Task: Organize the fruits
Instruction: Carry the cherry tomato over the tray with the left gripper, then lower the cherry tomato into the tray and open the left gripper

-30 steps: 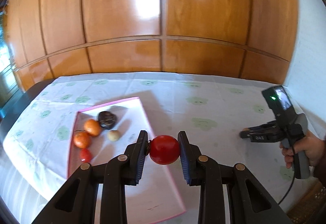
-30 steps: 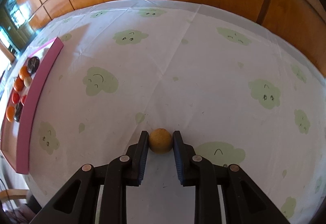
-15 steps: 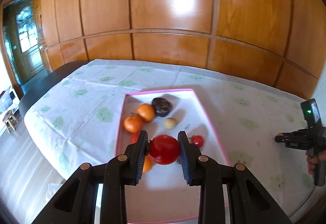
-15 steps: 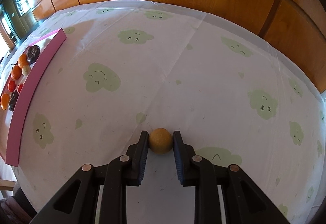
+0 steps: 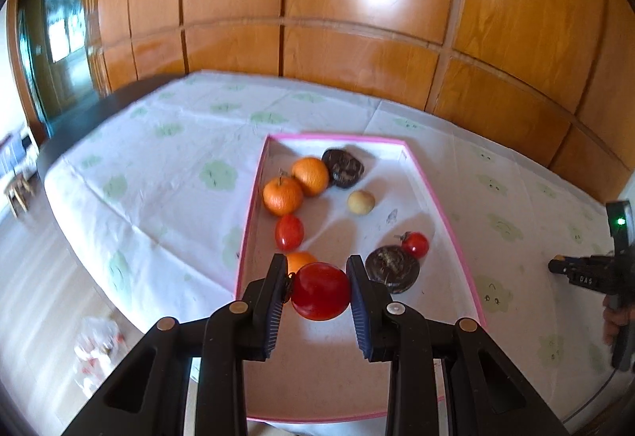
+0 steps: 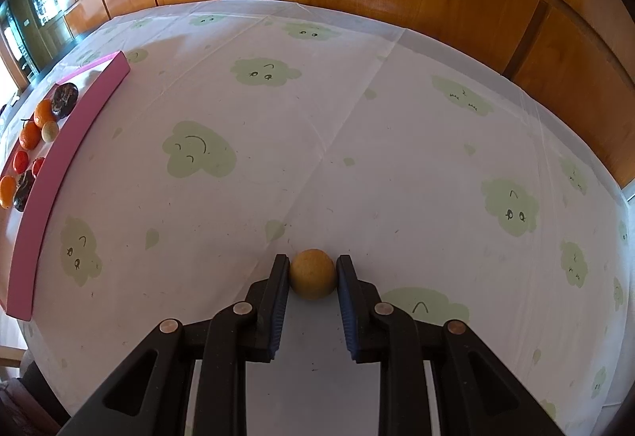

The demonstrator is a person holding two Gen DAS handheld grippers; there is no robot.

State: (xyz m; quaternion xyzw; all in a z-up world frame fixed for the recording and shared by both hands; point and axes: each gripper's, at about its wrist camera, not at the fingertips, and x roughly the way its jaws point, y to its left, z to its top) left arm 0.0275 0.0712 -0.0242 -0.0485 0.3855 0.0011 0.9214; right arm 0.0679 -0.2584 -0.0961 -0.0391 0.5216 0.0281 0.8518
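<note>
A: Start with the big things. What carries it all?

B: A table under a white cloth with green cloud faces, wood panelling behind. On it lies a pink-rimmed tray; in the right wrist view that same tray sits far off at 9 o'clock.

A: And the left gripper?

B: Its jaws are clenched on a red tomato — both pads press its sides. It hangs over the near end of the tray, pointing down at a slant.

A: What lies around that tomato?

B: Going by size: two oranges touching each other at 11 o'clock of the jaws, with a dark wrinkled fruit against the farther one. A second dark fruit sits just beside the right jaw at 2 o'clock, a small red tomato touching it. Another orange peeks out right behind the left jaw tip, an oval red tomato just past it. A pale little round fruit sits alone at 12 o'clock.

A: Anything under the held tomato?

B: The tray floor shows bare below it; the nearest fruits are that orange and the dark one on either side.

A: The right gripper?

B: Well apart from the tray, out on the cloth. Its jaws grasp a small tan ball-shaped fruit, low over the table — whether it touches the cloth I cannot tell.
</note>
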